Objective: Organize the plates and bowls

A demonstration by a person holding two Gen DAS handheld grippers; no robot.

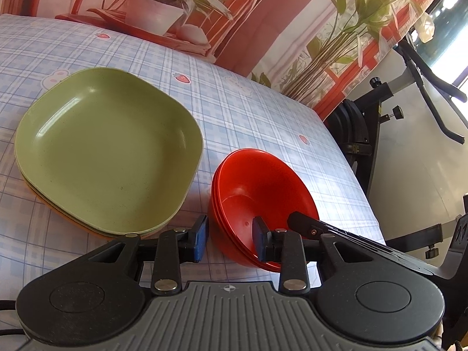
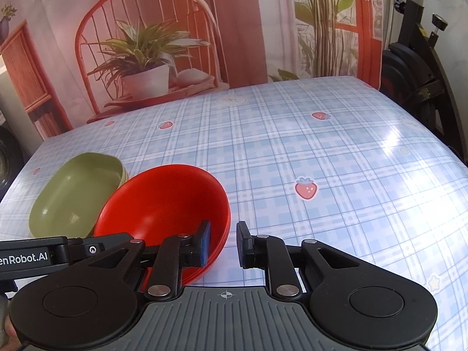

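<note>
Where they nest, red bowls sit tilted beside stacked green plates.

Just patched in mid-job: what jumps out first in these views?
The stack of red bowls near the table's front edge, tilted, with both hand-held grippers straddling its rim. Left of it sits a stack of plates, green plate on top.
</note>
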